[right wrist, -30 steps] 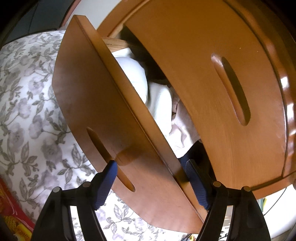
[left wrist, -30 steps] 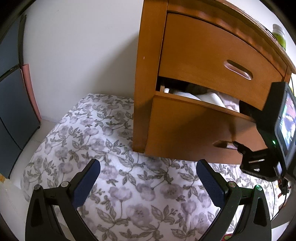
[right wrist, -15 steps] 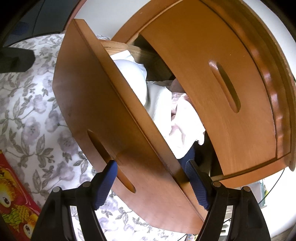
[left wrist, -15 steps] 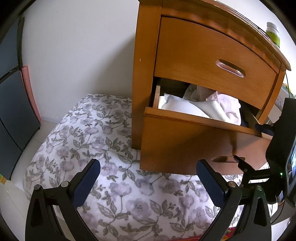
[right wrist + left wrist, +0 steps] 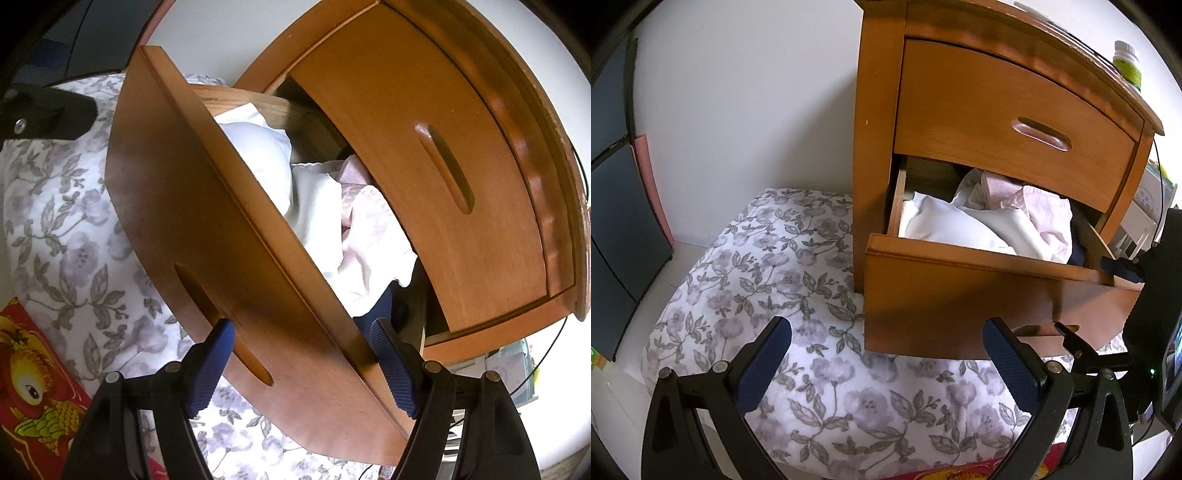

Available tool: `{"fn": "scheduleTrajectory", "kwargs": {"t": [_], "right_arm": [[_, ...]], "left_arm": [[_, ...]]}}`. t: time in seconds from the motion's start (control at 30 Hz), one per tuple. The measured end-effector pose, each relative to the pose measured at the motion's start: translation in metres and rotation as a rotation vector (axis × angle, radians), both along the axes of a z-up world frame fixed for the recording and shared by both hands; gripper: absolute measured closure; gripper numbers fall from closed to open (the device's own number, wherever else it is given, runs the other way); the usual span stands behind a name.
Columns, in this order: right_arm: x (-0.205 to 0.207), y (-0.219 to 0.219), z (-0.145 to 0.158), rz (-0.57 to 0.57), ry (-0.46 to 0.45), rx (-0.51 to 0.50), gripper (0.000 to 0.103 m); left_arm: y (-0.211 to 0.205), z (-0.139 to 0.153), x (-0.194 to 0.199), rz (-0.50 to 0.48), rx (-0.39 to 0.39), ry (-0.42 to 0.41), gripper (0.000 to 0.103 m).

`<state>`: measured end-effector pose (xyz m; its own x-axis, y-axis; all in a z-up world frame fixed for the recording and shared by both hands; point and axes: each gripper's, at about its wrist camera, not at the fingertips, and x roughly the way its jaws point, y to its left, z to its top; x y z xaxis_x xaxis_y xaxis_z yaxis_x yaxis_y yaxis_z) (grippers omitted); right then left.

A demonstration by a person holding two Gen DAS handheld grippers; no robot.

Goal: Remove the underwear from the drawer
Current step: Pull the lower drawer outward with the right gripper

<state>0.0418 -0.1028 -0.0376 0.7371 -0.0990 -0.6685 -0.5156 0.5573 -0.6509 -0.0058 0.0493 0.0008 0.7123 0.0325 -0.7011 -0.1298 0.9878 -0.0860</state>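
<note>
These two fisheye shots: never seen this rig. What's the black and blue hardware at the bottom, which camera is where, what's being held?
No robot: a person carries a handheld two-finger gripper in each hand, each with a camera looking along its fingers. The left view shows the left gripper, jaws wide open and holding nothing, above a floral grey-and-white quilt. The right view shows the right gripper, its blue pads straddling the front panel of the lower wooden drawer, which stands partly open. Inside lie white and pale pink folded clothes.

No text, label or number is legible anywhere.
</note>
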Motion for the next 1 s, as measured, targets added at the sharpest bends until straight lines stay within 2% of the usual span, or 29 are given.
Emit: {"fn": "scheduleTrajectory", "kwargs": {"t": [0.67,0.87,1.0], "right_arm": [[-0.021,-0.007,0.009,0.001,0.007,0.013,0.024],[-0.018,-0.009,0.015,-0.007,0.03,0.065,0.023],[-0.014,-0.014,0.026,-0.039,0.049,0.139,0.023]], "left_arm": [[-0.006,0.006,-0.006,-0.012,0.008,-0.005,0.0],[-0.007,0.01,-0.009,-0.008,0.01,-0.012,0.0],[-0.009,0.013,-0.01,-0.009,0.011,-0.018,0.0]]}}
